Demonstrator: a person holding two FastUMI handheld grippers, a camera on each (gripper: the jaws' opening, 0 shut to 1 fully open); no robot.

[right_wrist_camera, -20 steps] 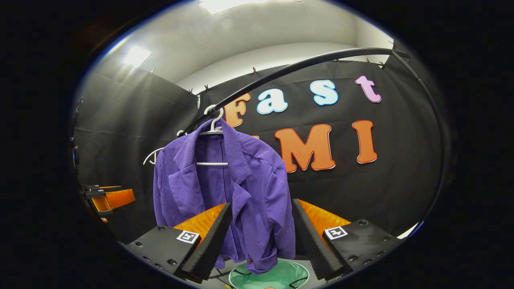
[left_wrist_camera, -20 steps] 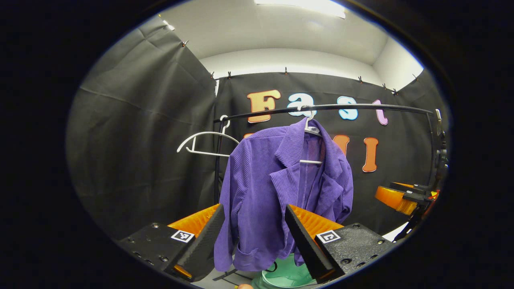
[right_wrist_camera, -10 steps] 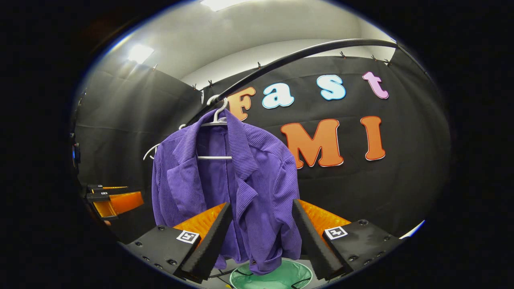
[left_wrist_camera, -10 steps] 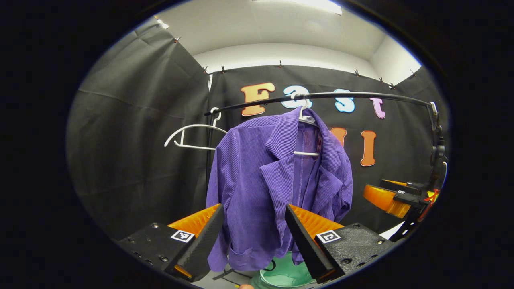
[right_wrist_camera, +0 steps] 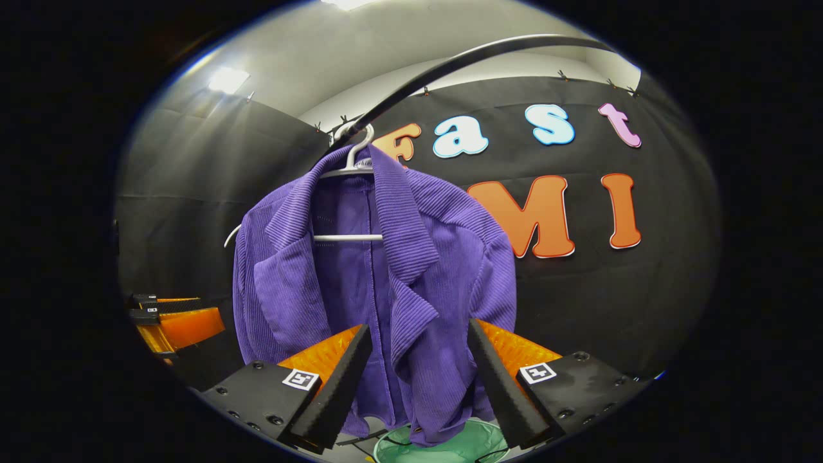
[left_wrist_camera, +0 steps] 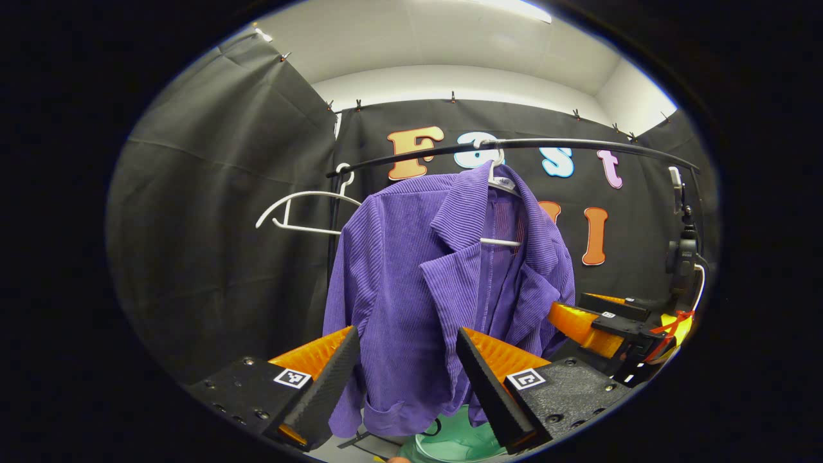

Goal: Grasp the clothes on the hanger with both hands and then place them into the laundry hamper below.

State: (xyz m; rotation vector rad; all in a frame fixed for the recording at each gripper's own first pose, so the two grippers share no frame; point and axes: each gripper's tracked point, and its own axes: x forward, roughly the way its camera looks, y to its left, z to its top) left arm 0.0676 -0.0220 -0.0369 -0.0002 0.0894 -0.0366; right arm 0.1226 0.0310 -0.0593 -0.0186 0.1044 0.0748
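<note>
At the centre of both views, in the booth of black cloth under a white ceiling, the purple jacket (left_wrist_camera: 443, 283) (right_wrist_camera: 379, 283) hangs on a white hanger (left_wrist_camera: 498, 186) (right_wrist_camera: 350, 164) from the black rail (left_wrist_camera: 566, 146) (right_wrist_camera: 463, 61), with the green hamper (left_wrist_camera: 460, 440) (right_wrist_camera: 443, 444) at the bottom edge below it and an empty hanger (left_wrist_camera: 302, 209) at centre left. Compared with one second ago, you have brought both grippers closer, so the jacket looks larger. Your left gripper (left_wrist_camera: 406, 379) and right gripper (right_wrist_camera: 418, 379) point forward, jaws wide apart and holding nothing.
</note>
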